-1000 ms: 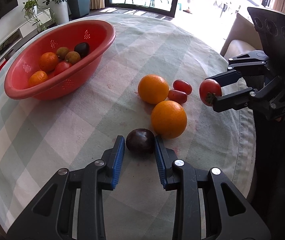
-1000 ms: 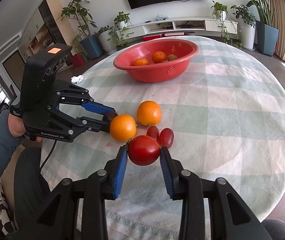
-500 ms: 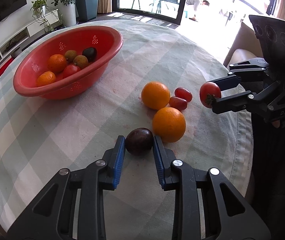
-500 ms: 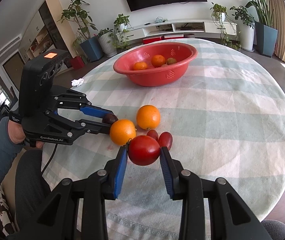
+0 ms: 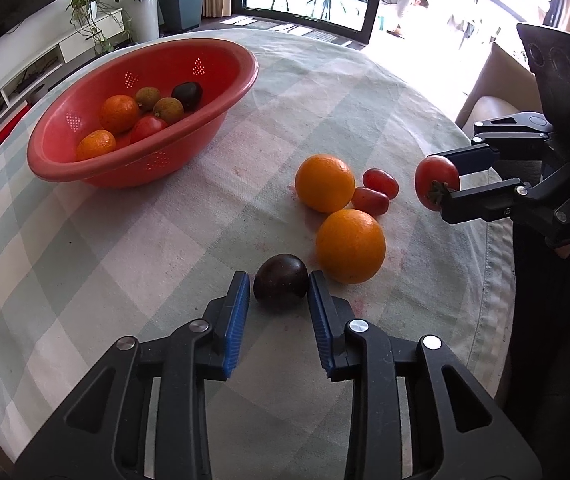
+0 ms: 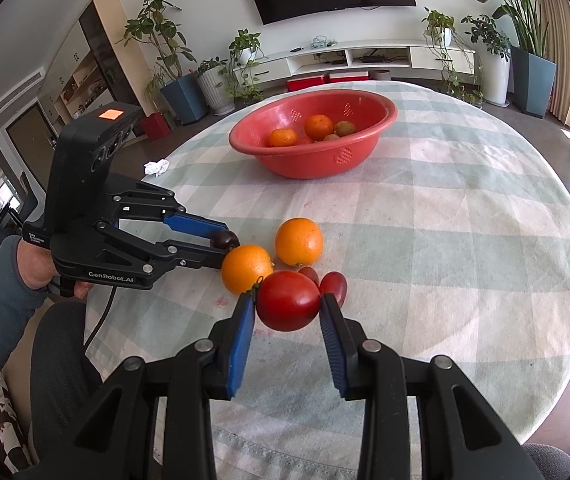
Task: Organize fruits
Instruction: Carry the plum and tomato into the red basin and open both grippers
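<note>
My left gripper (image 5: 278, 282) is shut on a dark purple round fruit (image 5: 281, 292) low over the checked cloth; it also shows in the right wrist view as the left gripper (image 6: 227, 246) with the dark fruit (image 6: 224, 238). My right gripper (image 6: 287, 300) is shut on a red tomato (image 6: 288, 300) held above the cloth, and the left wrist view shows this right gripper (image 5: 447, 186) with the tomato (image 5: 433, 180). Two oranges (image 5: 324, 183) (image 5: 350, 246) and two small red tomatoes (image 5: 380, 183) (image 5: 369, 201) lie between the grippers.
A red perforated bowl (image 5: 157, 160) stands farther back on the round table, holding several oranges, brownish fruits, a tomato and a dark fruit. A crumpled white tissue (image 6: 156, 167) lies near the table's edge. A person's sleeved hand (image 6: 33, 272) holds the left gripper.
</note>
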